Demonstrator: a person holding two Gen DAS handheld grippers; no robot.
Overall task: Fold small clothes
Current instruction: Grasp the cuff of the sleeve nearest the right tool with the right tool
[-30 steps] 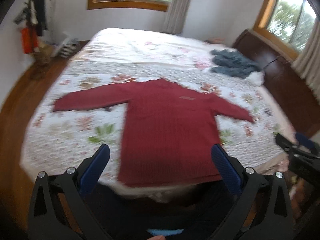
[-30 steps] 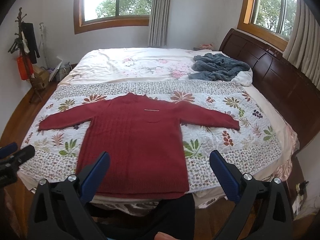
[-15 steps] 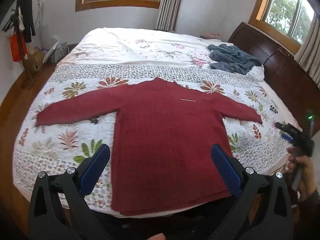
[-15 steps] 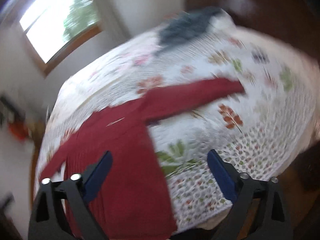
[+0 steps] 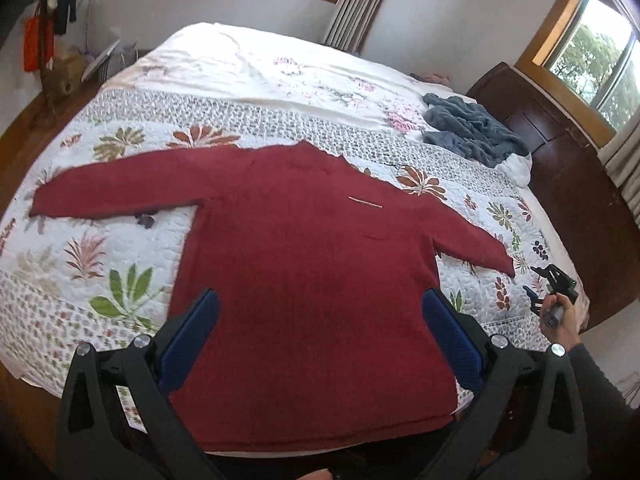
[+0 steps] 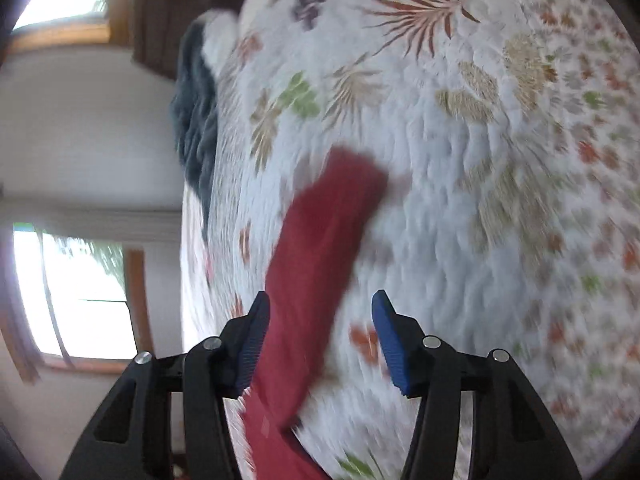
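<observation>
The right gripper point(image 6: 320, 336) had swung down over the red sweater's point(image 5: 312, 280) right sleeve point(image 6: 320, 248), jaws spread, seemingly ready to pinch; the left gripper point(image 5: 320, 332) hovered spread.

You get soft, even daylight from the windows point(image 5: 596, 60), whose panes are blown out to near white. Your left wrist view is sharp: the weave of the red sweater point(image 5: 312, 280) and the leaf print on the quilt point(image 5: 100, 264) read clearly, with only faint shadows. Fisheye bending curves the bed edges and darkens the corners. Your right wrist view is rolled sideways and smeared by motion; the sleeve point(image 6: 320, 248) and quilt pattern blur.
</observation>
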